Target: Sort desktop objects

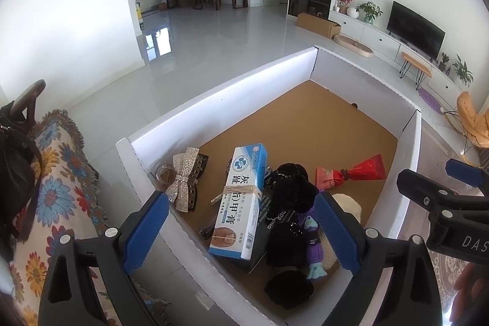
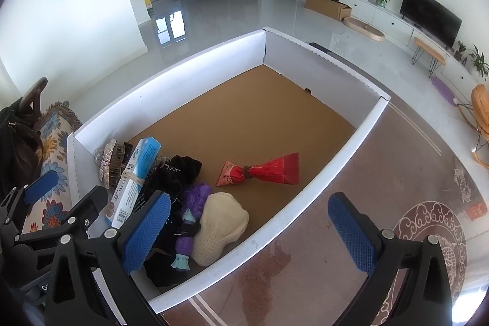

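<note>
A white-walled box (image 1: 244, 93) with a brown cardboard floor holds the objects, crowded in its near left corner. A rhinestone bow hair clip (image 1: 183, 182) lies by the left wall. Beside it a blue-and-white ointment carton (image 1: 241, 200) bound with a rubber band leans on black fluffy items (image 1: 293, 191). A purple toy figure (image 1: 314, 246), a cream knitted piece (image 2: 220, 225) and a red tied packet (image 2: 262, 173) lie nearby. My left gripper (image 1: 241, 231) hangs open above the carton. My right gripper (image 2: 249, 232) is open over the box's near wall, holding nothing.
A sofa with a flowered throw (image 1: 58, 188) and a dark bag (image 1: 15, 161) sit left of the box. The box rests on a brown surface (image 2: 336, 197) with a round pattern (image 2: 428, 234) at the right. The box's far half is bare cardboard (image 2: 244, 112).
</note>
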A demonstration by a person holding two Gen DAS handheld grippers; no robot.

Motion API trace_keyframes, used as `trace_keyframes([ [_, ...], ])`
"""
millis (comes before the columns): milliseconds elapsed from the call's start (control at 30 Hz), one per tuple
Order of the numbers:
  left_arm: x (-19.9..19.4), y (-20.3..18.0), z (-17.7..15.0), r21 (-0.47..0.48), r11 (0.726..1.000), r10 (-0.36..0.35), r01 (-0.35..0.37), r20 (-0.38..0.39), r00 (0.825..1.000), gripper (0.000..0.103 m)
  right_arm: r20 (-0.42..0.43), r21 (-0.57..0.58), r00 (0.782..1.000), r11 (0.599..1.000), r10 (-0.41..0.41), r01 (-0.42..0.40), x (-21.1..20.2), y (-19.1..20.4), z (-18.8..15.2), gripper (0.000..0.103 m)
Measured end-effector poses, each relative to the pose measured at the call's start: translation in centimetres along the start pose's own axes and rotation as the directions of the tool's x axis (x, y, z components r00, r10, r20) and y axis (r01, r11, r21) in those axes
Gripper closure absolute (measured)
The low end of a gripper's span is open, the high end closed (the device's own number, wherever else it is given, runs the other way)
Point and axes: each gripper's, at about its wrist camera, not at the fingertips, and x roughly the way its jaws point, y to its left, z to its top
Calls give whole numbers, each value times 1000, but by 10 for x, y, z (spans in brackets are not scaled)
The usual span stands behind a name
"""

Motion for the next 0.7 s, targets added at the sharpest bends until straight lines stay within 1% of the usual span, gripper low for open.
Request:
trace_keyframes([
  [100, 1, 1, 0, 0, 1000, 14, -14, -1, 1000, 6, 8, -8, 1000, 1000, -3, 3, -2, 2, 3, 0],
  [600, 8, 2, -2, 2, 1000, -19, 20, -29, 999, 6, -1, -18, 1000, 1000, 0, 0, 0, 6, 2, 0],
  [700, 11, 1, -2, 8, 1000, -15, 16, -37, 999, 6, 2, -14, 1000, 1000, 5, -5, 1, 5, 3, 0],
])
